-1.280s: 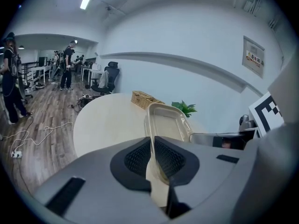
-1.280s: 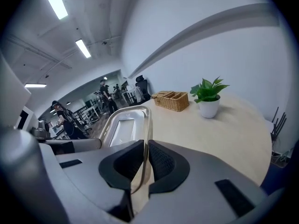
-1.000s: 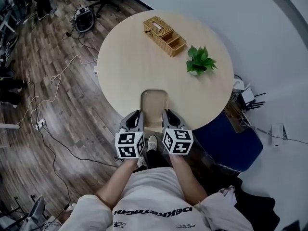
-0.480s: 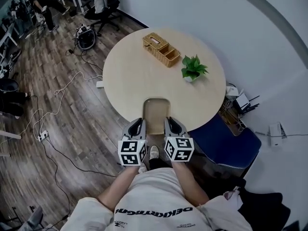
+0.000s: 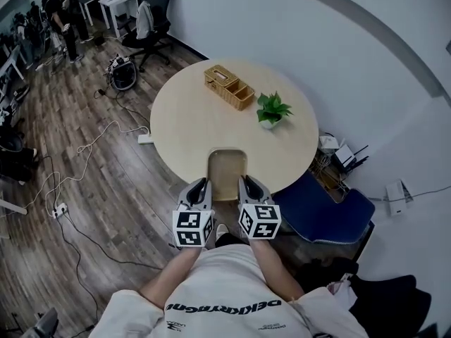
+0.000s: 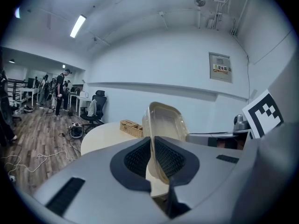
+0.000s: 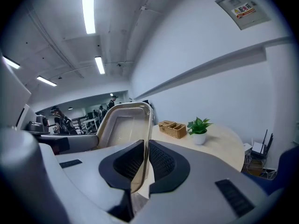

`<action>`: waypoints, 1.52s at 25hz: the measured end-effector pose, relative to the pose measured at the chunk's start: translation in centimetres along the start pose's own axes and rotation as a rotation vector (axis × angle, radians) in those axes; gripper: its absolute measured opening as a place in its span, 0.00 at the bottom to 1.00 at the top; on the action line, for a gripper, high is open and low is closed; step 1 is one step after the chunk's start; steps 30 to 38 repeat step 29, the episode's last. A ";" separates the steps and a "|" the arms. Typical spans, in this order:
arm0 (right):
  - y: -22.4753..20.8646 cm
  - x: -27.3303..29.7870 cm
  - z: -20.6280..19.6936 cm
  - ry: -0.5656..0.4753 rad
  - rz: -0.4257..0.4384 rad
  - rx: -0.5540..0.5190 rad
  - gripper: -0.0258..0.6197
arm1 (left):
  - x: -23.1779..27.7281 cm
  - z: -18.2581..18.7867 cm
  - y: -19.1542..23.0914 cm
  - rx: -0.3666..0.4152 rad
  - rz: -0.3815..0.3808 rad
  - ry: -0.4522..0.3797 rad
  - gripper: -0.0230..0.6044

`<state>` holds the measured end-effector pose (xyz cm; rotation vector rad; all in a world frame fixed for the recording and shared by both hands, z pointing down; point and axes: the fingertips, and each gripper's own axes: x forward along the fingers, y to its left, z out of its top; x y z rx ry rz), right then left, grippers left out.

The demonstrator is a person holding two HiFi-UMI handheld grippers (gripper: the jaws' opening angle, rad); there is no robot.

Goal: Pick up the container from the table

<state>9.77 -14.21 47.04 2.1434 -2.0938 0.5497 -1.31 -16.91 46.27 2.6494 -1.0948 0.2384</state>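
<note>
The container (image 5: 227,172) is held at the near edge of the round surface (image 5: 190,118) and is gripped from both sides. The jaws of the left gripper (image 5: 199,186) are pressed onto its left rim and those of the right gripper (image 5: 246,184) onto its right rim. In both gripper views the thin wall is seen between the ribbed pads. From those views it is judged to be raised clear of the surface, so the pick-up appears to be made or nearly so.

Only a narrow strip of rim is caught on each side. If the grippers are drawn apart, pushed together or raised unevenly, the thin wall could flex and slide out of one grip. Because the container hangs over the edge of the surface, a slip would probably send it down to the wooden floor (image 5: 106,182).

The container is a shallow, pale, see-through tray, and nothing is seen in it. Farther back, a wicker basket (image 5: 229,86) with several compartments stands on the surface; its contents cannot be made out. A small potted plant (image 5: 271,110) stands just beside the basket.
</note>
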 end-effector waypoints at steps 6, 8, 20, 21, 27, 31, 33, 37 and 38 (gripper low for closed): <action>1.2 -1.8 0.0 -0.040 0.015 -0.015 0.13 | -2.2 0.2 -0.5 0.020 0.004 -0.028 0.10; 1.4 -2.0 -0.1 -0.048 0.018 -0.019 0.13 | -2.5 0.1 -0.5 0.017 0.008 -0.033 0.10; 2.1 -3.7 -0.2 -0.083 0.016 -0.020 0.13 | -4.4 0.1 -1.2 0.036 0.014 -0.056 0.10; 2.1 -3.7 -0.2 -0.084 0.017 -0.020 0.13 | -4.5 0.1 -1.2 0.039 0.014 -0.057 0.10; 2.7 -3.6 -0.5 -0.081 0.023 -0.020 0.13 | -4.6 -0.1 -0.6 0.032 0.020 -0.055 0.10; 2.9 -3.4 -0.3 -0.086 0.026 -0.025 0.13 | -4.6 -0.1 -0.2 0.032 0.023 -0.058 0.10; 2.9 -3.4 -0.3 -0.086 0.026 -0.025 0.13 | -4.6 -0.1 -0.2 0.032 0.023 -0.058 0.10; 2.9 -3.4 -0.3 -0.086 0.026 -0.025 0.13 | -4.6 -0.1 -0.2 0.032 0.023 -0.058 0.10; 2.9 -3.4 -0.3 -0.086 0.026 -0.025 0.13 | -4.6 -0.1 -0.2 0.032 0.023 -0.058 0.10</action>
